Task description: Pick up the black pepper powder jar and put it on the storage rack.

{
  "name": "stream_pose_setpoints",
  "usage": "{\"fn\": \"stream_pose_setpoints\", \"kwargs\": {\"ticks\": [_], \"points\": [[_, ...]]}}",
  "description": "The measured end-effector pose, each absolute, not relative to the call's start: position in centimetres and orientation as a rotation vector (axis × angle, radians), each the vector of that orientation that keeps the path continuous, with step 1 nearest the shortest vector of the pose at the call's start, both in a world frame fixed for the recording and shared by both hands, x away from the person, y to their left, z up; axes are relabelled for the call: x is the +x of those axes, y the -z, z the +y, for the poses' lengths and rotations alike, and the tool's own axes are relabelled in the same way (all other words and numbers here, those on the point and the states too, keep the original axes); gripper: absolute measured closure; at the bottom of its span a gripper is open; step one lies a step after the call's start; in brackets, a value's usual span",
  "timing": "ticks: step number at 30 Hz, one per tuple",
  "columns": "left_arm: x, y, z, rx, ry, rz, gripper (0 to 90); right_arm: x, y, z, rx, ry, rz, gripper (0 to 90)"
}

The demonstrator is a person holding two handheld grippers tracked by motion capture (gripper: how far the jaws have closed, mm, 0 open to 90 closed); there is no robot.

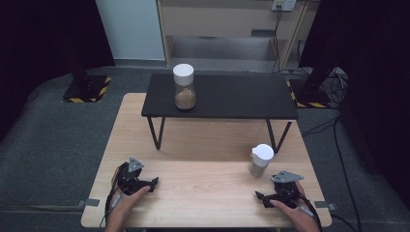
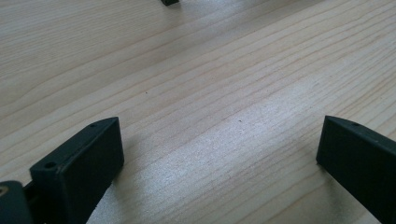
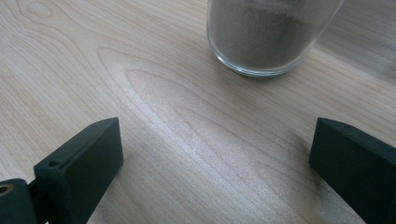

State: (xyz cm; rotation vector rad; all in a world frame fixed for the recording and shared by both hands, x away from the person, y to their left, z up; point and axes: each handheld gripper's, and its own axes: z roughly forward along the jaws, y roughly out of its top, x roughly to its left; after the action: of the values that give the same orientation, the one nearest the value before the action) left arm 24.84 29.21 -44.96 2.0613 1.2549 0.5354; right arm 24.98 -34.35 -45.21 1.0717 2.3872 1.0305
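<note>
Your left tongs (image 1: 153, 182) are resting low on the near left part of the wooden tabletop (image 1: 208, 140), with your left hand (image 1: 126, 195) wrapped around them from below. In the left gripper view their jaws are standing spread wide, nothing but bare wood grain lying between them. Your right tongs (image 1: 259, 196) are sitting at the near right part of the tabletop, held by your right hand (image 1: 290, 209), and they are pointing inward toward the left tongs. In the right gripper view those jaws are also gaping wide, pinching nothing.

The near jar (image 1: 260, 161), a clear glass one with a white lid and a brownish powder filling its lower part, is standing upright on the tabletop just beyond your right tongs, near the right front leg of the black shelf (image 1: 227, 96). In the right gripper view its glass base (image 3: 268, 35) is showing ahead of the open jaws and slightly to their right, apart from both pads, with bare wood between the jar and the jaw tips.

A second jar (image 1: 184, 87), also white-lidded and holding the same kind of powder, is standing upright on top of the black shelf, toward its left half, well apart from both of your hands. The shelf is resting on thin dark legs at the far side of the tabletop.
</note>
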Motion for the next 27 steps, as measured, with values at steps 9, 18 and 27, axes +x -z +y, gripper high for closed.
{"fn": "stream_pose_setpoints", "kwargs": {"ticks": [9, 18, 27], "points": [[24.8, 45.0, 29.2, 2.060, -0.536, 1.257, 0.0, 25.1, 45.3, -35.0, 1.064, -1.058, 2.398, 4.8], [24.7, 45.0, 29.1, 2.057, -0.539, 1.262, 0.0, 24.8, 44.9, -36.3, 1.066, -1.096, 2.366, 5.2], [24.7, 45.0, 29.1, 2.056, -0.539, 1.263, 0.0, 25.2, 44.0, -36.8, 1.063, -1.105, 2.356, 5.4]]}}
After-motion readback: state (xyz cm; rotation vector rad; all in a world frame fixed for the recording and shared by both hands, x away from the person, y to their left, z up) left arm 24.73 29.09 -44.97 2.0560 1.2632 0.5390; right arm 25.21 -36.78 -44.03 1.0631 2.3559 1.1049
